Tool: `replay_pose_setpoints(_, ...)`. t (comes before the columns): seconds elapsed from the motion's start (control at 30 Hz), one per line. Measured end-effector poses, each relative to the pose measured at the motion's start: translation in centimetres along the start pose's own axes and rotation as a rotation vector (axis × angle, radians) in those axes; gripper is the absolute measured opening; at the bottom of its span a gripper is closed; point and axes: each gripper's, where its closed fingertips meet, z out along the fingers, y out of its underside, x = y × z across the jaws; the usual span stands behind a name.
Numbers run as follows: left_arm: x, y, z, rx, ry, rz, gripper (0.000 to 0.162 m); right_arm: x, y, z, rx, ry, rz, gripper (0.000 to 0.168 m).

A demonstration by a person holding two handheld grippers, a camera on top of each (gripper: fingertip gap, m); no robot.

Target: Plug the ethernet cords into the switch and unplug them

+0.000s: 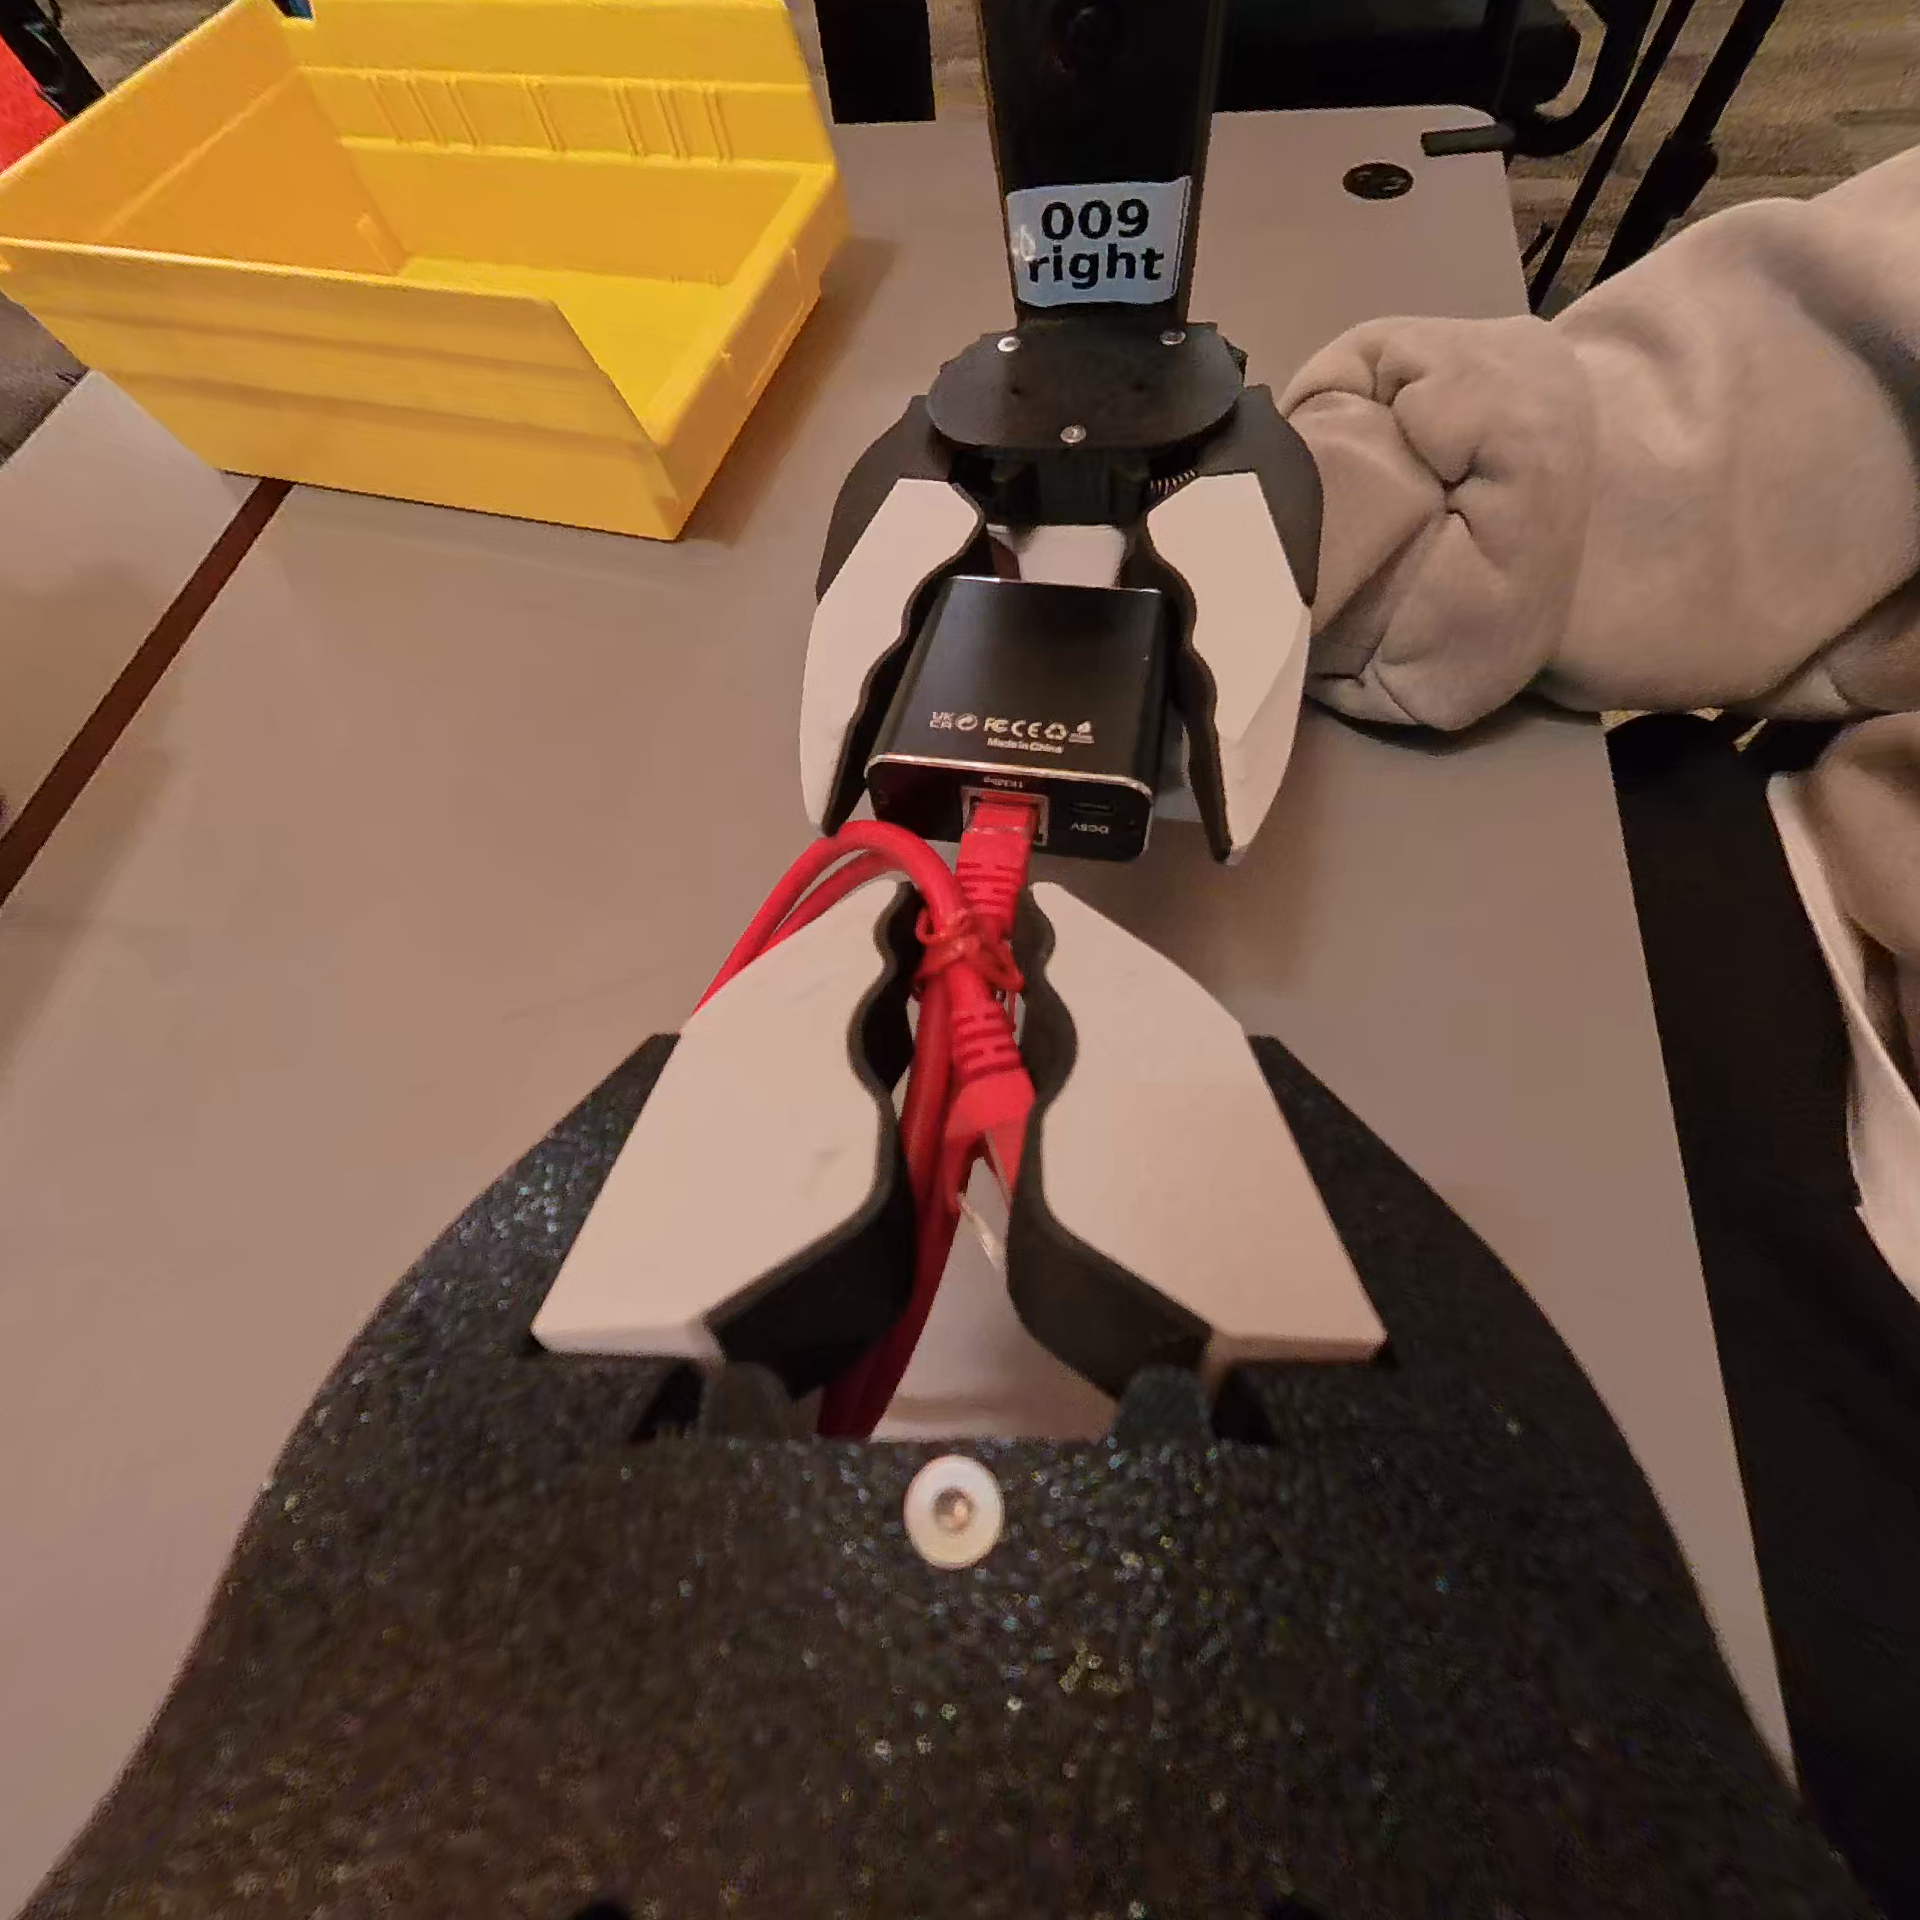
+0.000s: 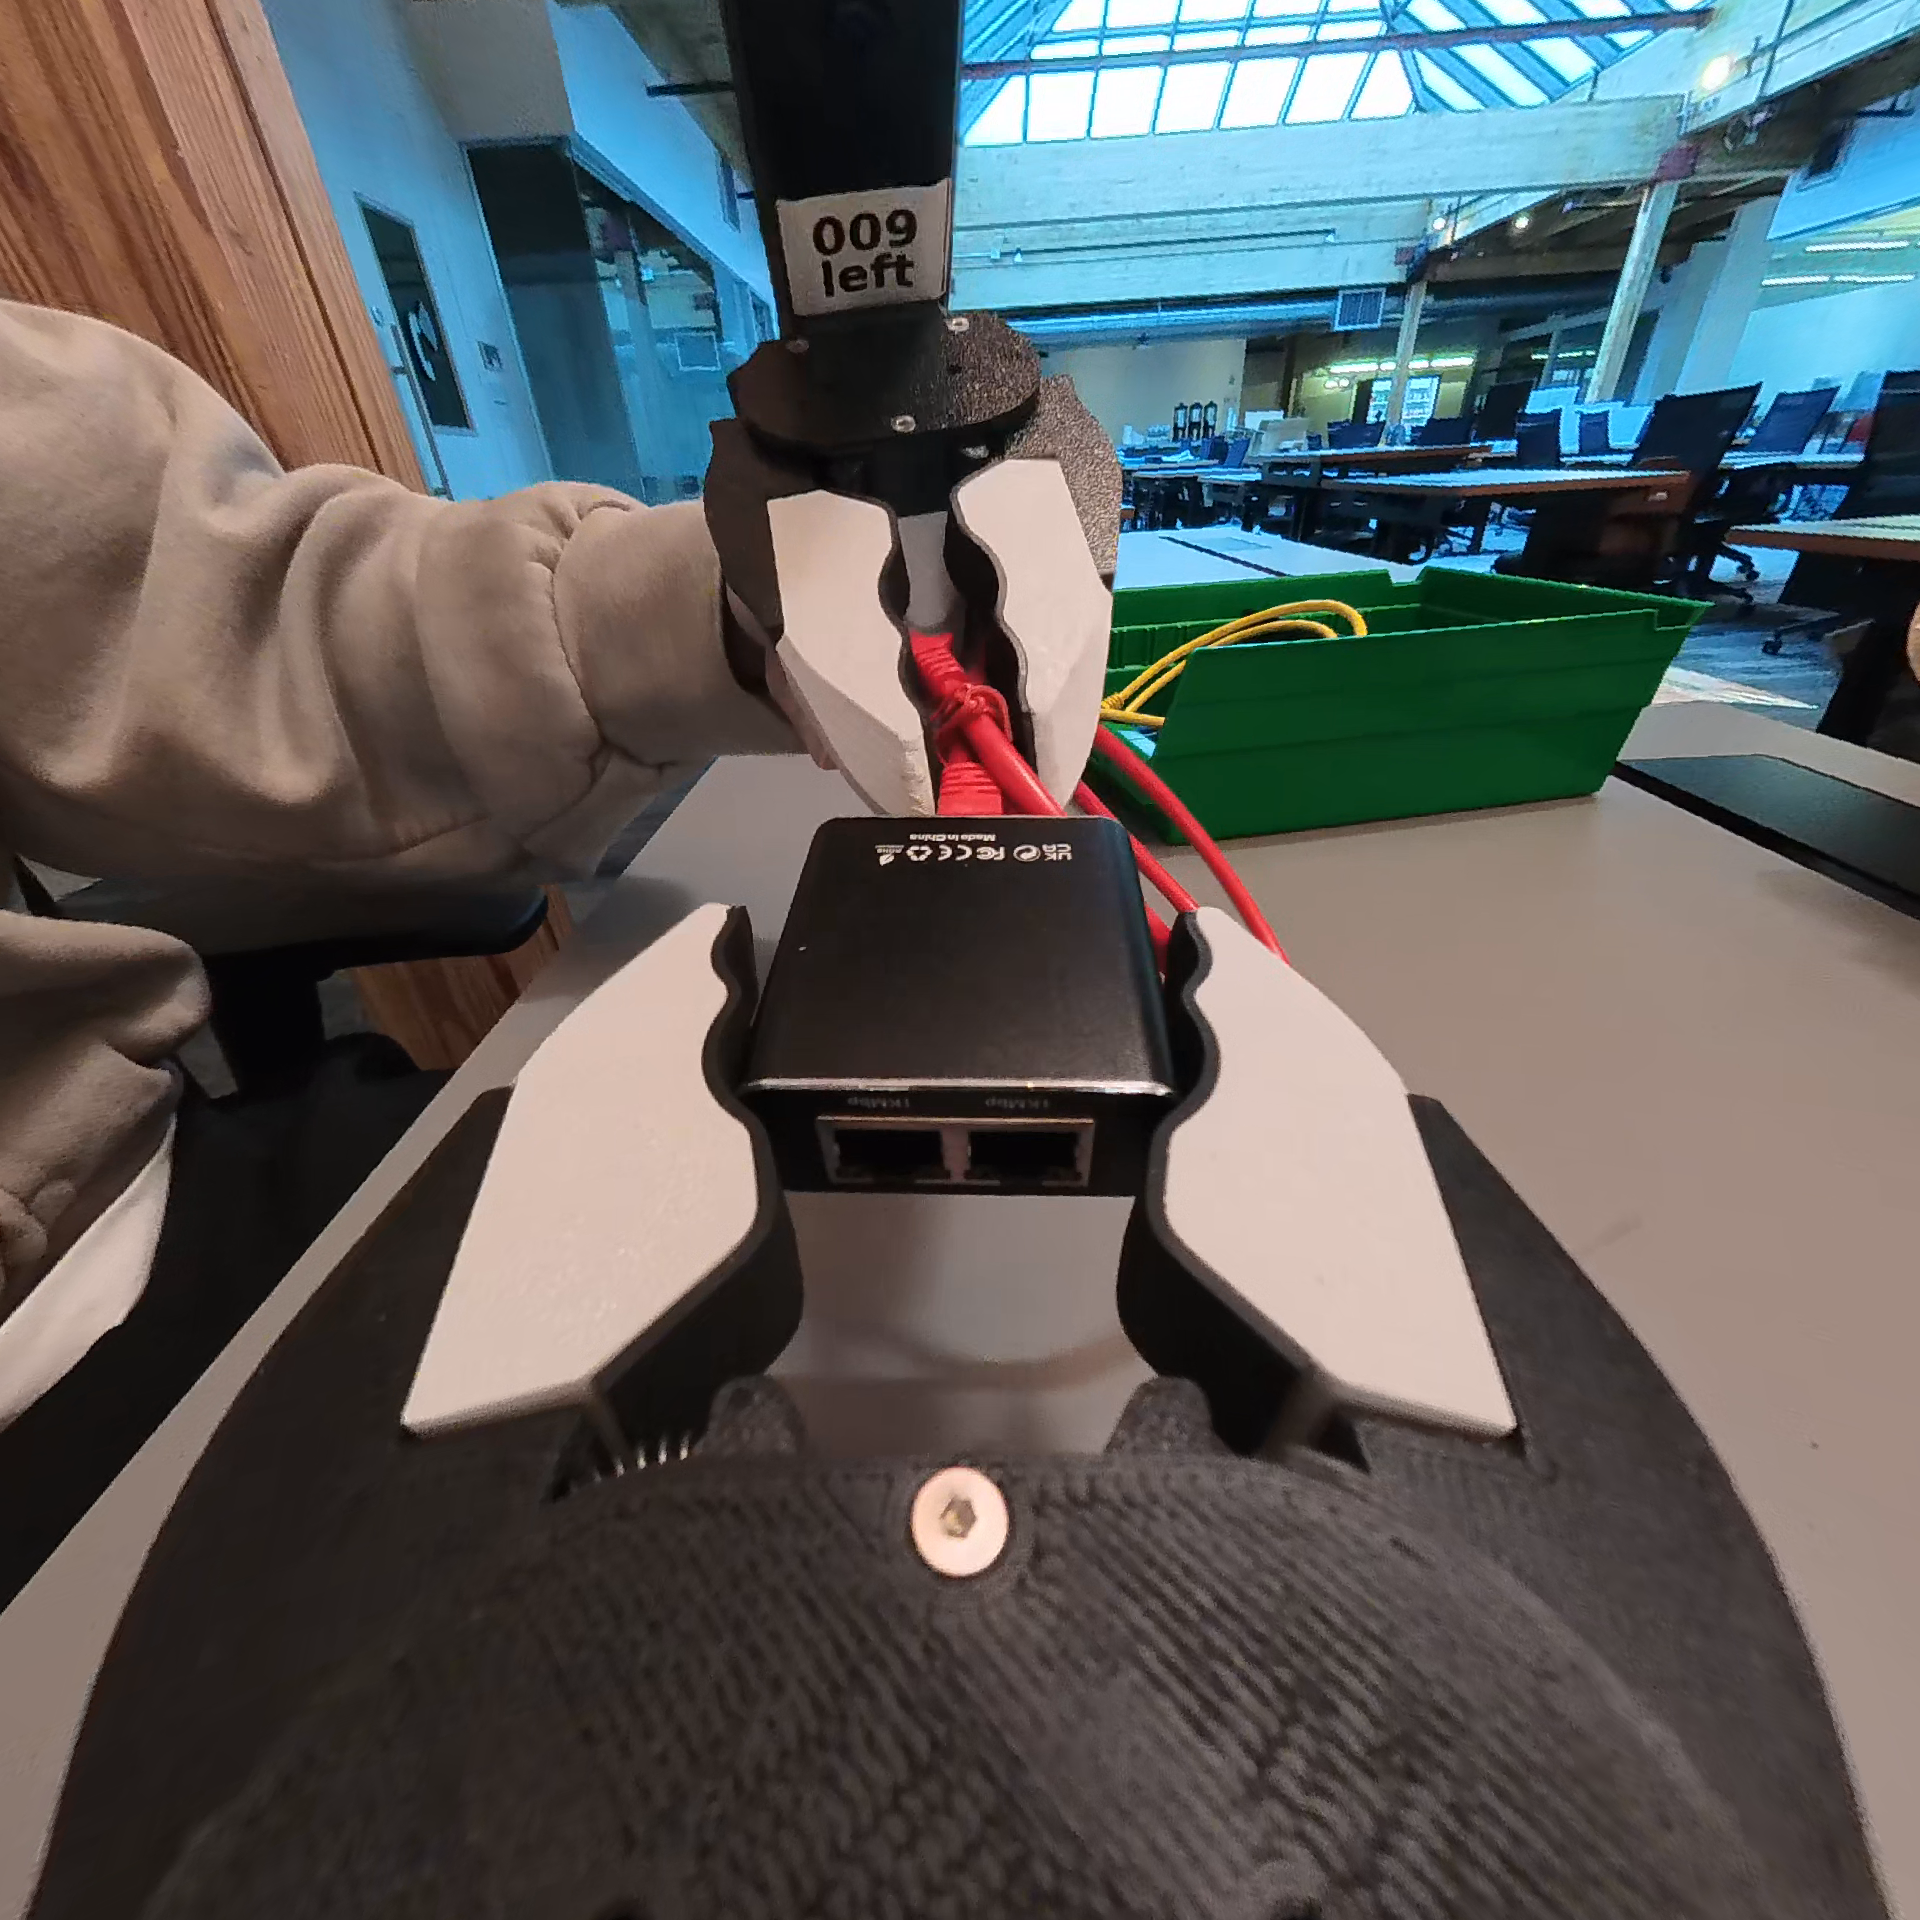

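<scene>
A small black switch (image 1: pixel 1018 675) is held just above the grey table (image 1: pixel 468 831) by my right gripper (image 1: pixel 1023 831), which is shut on its two sides. It shows close in the right wrist view (image 2: pixel 956 966), between my right gripper (image 2: pixel 961 925) fingers, with two empty ports (image 2: pixel 956 1148) facing the camera. A bundled red ethernet cord (image 1: pixel 930 1164) has one plug (image 1: pixel 995 831) seated in the switch's far port. My left gripper (image 1: pixel 966 914) is shut on the cord just behind that plug. The cord's other plug (image 1: pixel 987 1070) lies between the fingers. My left gripper (image 2: pixel 987 784) and the cord (image 2: pixel 1195 842) also show beyond the switch.
A yellow bin (image 1: pixel 416 312) stands at the far left of the table. A green bin (image 2: pixel 1403 707) holding a yellow cord (image 2: pixel 1247 634) stands behind the switch. A person's grey sleeves (image 1: pixel 1610 468) (image 2: pixel 312 644) hold both grippers. A black strip (image 1: pixel 1714 1039) runs along the table's right.
</scene>
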Motion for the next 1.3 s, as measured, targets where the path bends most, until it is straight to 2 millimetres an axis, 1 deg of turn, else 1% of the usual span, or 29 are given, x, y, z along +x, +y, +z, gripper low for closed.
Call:
replay_pose_setpoints(0.3,0.0,-0.2,0.3,-0.003,-0.013,0.01,0.017,0.1,-0.5,-0.5,0.044,-0.011,0.006,0.077)
replay_pose_setpoints(0.37,-0.1,-0.7,0.5,0.039,-0.035,-0.012,0.02,0.2,-1.3,-0.9,0.116,-0.007,-0.007,0.077)
replay_pose_setpoints(0.43,0.1,-1.6,0.5,0.098,-0.038,-0.039,0.023,0.3,-1.9,-1.5,0.17,-0.022,0.018,0.077)
replay_pose_setpoints(0.5,0.1,-2.8,0.1,0.166,-0.037,-0.078,0.025,0.5,-2.2,-2.0,0.2,-0.019,0.033,0.076)
replay_pose_setpoints(0.53,0.0,-3.0,0.0,0.167,-0.032,-0.1,0.025,0.6,-2.2,-2.1,0.202,-0.018,0.034,0.076)
replay_pose_setpoints(0.67,-0.3,-1.5,-0.6,0.065,-0.048,-0.105,0.03,0.7,-1.9,-2.4,0.165,-0.012,0.035,0.076)
replay_pose_setpoints(0.7,-0.1,-0.8,-0.4,0.034,-0.034,-0.124,0.035,0.7,-1.9,-2.4,0.167,-0.011,0.038,0.076)
replay_pose_setpoints(0.73,0.3,0.0,-0.1,-0.002,-0.009,-0.147,0.038,0.6,-1.9,-2.4,0.163,-0.022,0.039,0.076)
replay_pose_setpoints(0.8,1.2,1.5,0.9,-0.079,0.024,-0.16,0.038,0.5,-1.8,-2.2,0.158,-0.031,0.035,0.076)
replay_pose_setpoints(0.87,1.5,2.2,2.0,-0.11,-0.002,-0.125,0.044,0.2,-1.8,-2.0,0.152,-0.046,0.03,0.076)
replay_pose_setpoints(0.97,1.5,3.0,3.6,-0.151,-0.02,-0.133,0.037,-0.4,-1.9,-1.8,0.171,-0.078,0.029,0.076)
replay_pose_setpoints(1.0,1.6,3.1,4.1,-0.152,-0.012,-0.138,0.025,-0.5,-1.9,-1.7,0.167,-0.077,0.026,0.076)
replay_pose_setpoints(1.03,1.6,3.1,4.4,-0.145,-0.008,-0.128,0.02,-0.5,-1.9,-1.7,0.17,-0.079,0.023,0.076)
replay_pose_setpoints(1.1,1.4,2.6,4.5,-0.104,-0.02,-0.093,0.018,-0.3,-2.2,-2.1,0.201,-0.065,0.03,0.076)
replay_pose_setpoints(1.2,0.8,2.0,3.8,-0.078,-0.051,-0.086,0.017,0.3,-2.2,-2.0,0.197,-0.029,0.04,0.076)
replay_pose_setpoints(1.3,0.1,2.1,2.7,-0.121,-0.112,-0.026,0.017,0.7,-1.1,-1.4,0.09,0.028,-0.01,0.077)
